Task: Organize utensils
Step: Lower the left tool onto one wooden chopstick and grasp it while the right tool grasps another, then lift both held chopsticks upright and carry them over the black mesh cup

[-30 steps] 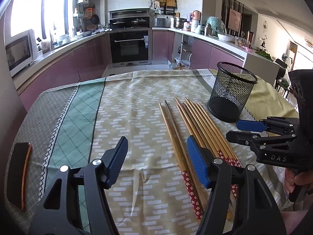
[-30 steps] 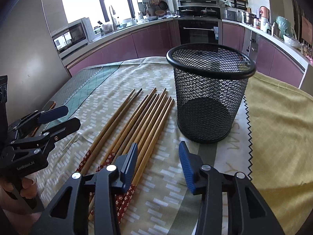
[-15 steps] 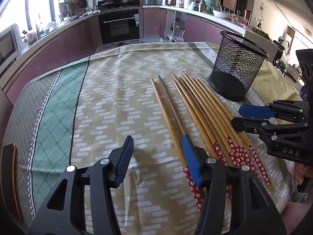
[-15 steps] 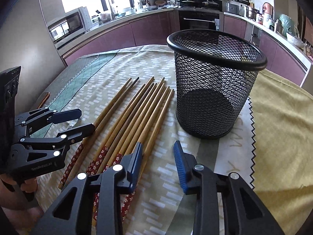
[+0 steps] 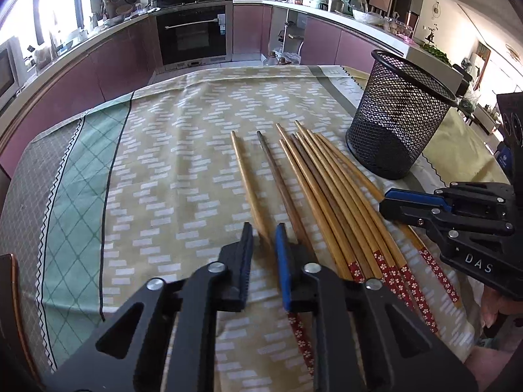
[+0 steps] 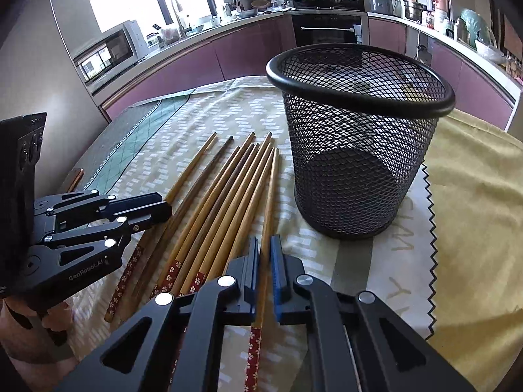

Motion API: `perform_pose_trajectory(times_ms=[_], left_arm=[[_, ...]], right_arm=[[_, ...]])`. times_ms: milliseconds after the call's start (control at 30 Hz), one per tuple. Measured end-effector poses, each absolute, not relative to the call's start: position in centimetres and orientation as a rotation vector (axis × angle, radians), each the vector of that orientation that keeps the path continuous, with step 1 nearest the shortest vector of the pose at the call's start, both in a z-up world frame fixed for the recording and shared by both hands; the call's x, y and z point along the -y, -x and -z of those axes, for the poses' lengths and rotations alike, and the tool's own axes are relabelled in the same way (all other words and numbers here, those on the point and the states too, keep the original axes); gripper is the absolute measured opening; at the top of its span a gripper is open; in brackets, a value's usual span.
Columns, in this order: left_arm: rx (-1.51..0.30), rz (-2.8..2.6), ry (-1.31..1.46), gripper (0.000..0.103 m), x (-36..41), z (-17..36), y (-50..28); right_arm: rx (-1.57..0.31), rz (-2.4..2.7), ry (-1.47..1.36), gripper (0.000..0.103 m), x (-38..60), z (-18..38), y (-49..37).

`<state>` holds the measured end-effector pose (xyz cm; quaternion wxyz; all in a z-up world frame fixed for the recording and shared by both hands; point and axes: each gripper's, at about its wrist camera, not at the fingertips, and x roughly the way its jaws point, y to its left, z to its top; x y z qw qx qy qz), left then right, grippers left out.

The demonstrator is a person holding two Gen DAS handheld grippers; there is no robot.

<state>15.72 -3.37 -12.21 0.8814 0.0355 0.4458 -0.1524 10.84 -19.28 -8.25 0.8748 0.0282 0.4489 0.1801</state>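
Chopsticks [image 5: 330, 192] lie ahead; left gripper [image 5: 264, 240] pinches the leftmost chopstick [image 5: 249, 184]; right gripper [image 6: 265, 253] pinches the rightmost chopstick [image 6: 269, 202], mesh cup [image 6: 358, 143] just beyond.

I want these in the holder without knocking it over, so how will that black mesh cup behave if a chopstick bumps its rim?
The mesh cup looks empty and thin-walled, so it is probably light and may slide or tip. It narrows toward its base, which likely makes tipping easier. The tablecloth beneath may add some grip. The right gripper is closed around the rightmost chopstick.
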Motion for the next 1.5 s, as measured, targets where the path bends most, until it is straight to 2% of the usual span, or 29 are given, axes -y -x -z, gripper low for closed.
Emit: perform_pose_trajectory(times_ms=[367, 900, 1267, 1500], left_arm=[[-0.887, 0.340, 0.012, 0.008, 2.2, 10.6, -14.0], [-0.617, 0.556, 0.106, 0.007, 1.6, -1.9, -9.1], [-0.458, 0.611, 0.142, 0.007, 4.9, -9.1, -11.2], [-0.494, 0.601, 0.127, 0.007, 8.3, -8.9, -14.9]], right_arm=[[-0.857, -0.459, -0.107, 0.005, 20.2, 6.2, -8.9], [-0.556, -0.510, -0.166, 0.005, 24.3, -2.1, -7.0], [-0.400, -0.483, -0.151, 0.005, 27.6, -8.3, -8.3], [-0.408, -0.424, -0.120, 0.005, 28.5, -8.8, -11.1]])
